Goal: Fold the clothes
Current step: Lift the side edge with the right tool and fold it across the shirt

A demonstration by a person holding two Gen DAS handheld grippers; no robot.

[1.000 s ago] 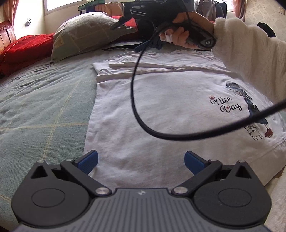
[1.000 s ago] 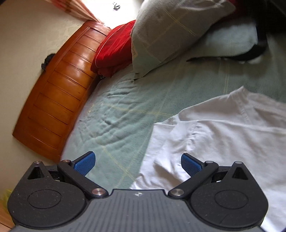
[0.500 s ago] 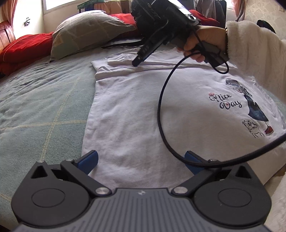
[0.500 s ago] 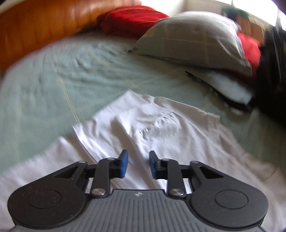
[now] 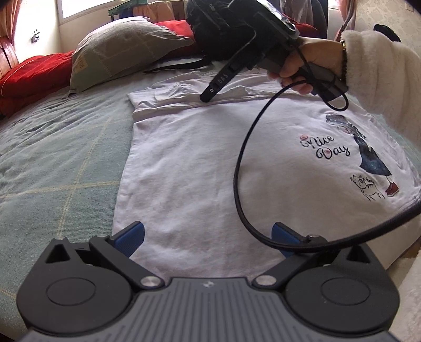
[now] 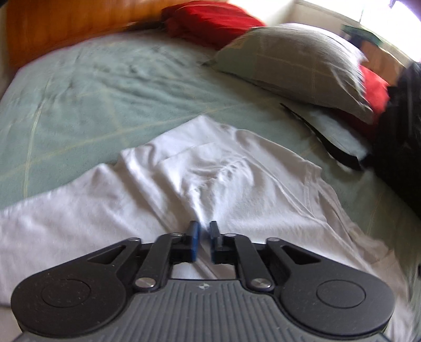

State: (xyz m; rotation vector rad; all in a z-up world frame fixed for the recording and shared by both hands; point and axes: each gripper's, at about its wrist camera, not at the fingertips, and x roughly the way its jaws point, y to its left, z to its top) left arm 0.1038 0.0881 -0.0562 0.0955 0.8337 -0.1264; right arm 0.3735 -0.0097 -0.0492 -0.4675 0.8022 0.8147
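Observation:
A white T-shirt (image 5: pixel 184 171) with a "Nice Day" print (image 5: pixel 326 150) lies flat on the green bedspread (image 5: pixel 52 147), its far sleeve folded inward. My left gripper (image 5: pixel 208 234) hovers open just above the shirt's near hem. A hand (image 5: pixel 310 58) in a fluffy white sleeve holds my right gripper (image 5: pixel 206 97), tips down on the folded sleeve band at the far edge. In the right wrist view that gripper (image 6: pixel 204 231) is closed on a pinch of the T-shirt (image 6: pixel 263 189), with wrinkles radiating from its fingertips.
A black cable (image 5: pixel 239 184) loops from the right gripper across the shirt to my left gripper. A grey-green pillow (image 5: pixel 118 55), red bedding (image 5: pixel 31 71) and a black bag (image 6: pixel 400 131) lie beyond the shirt. A wooden headboard (image 6: pixel 65 23) bounds the bed.
The right gripper swung round, came down onto the folded sleeve and closed from wide open to pinching the fabric. The left gripper stayed open over the hem.

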